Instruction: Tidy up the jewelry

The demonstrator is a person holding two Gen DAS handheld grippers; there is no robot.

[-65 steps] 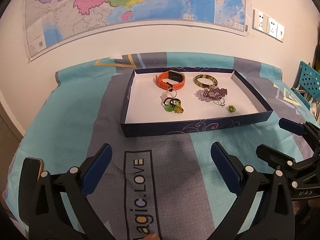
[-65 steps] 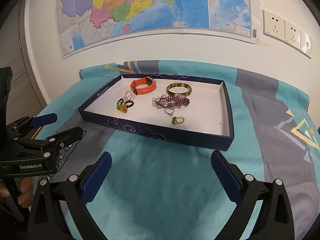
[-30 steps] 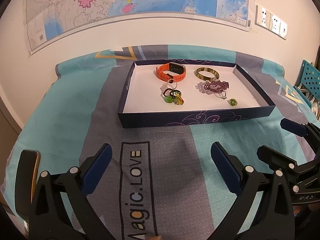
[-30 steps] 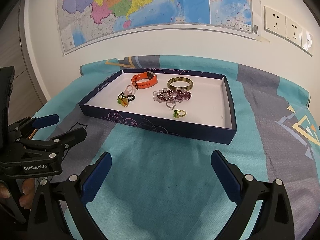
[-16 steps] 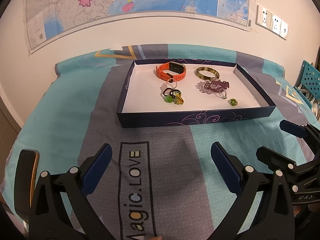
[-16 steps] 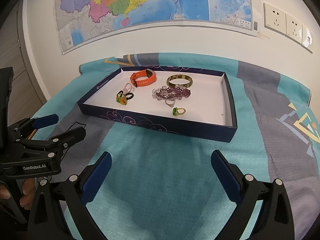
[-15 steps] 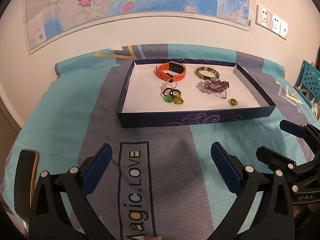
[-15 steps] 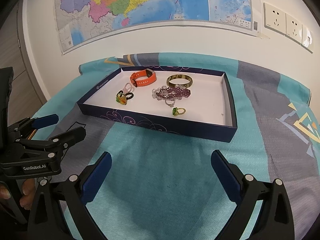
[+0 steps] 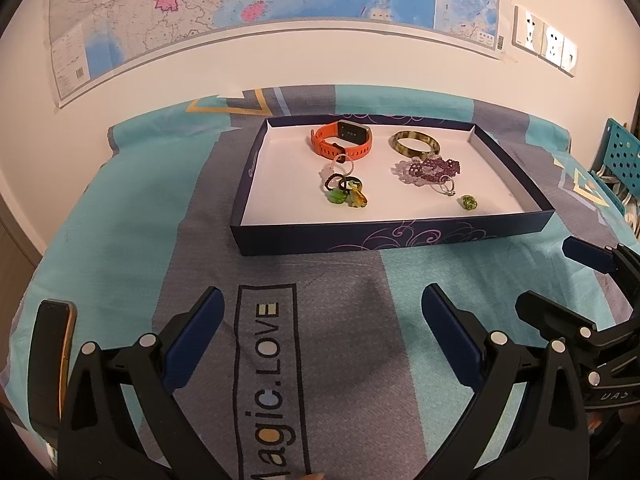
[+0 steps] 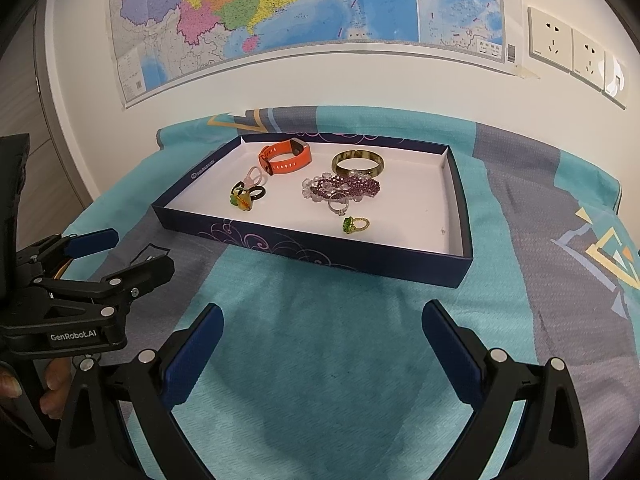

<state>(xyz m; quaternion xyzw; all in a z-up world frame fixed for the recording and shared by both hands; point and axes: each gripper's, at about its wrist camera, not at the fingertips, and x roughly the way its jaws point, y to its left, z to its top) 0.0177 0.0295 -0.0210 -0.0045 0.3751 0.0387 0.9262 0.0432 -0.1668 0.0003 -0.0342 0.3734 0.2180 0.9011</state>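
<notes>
A turquoise-and-grey cloth (image 9: 120,216) covered the counter. Both tools (image 9: 322,322) (image 10: 320,332) had drawn slightly back from the navy tray (image 10: 320,250), jaws wide, empty; sorting appeared unstarted.

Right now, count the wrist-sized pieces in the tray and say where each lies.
3: orange watch band at the back left, mottled bangle back centre, purple bead bracelet in front of it. The bead heap may hold another strand.

Map (image 9: 256,4) cut off at the top; phone (image 9: 52,360) partly hidden (behind the jaws).
</notes>
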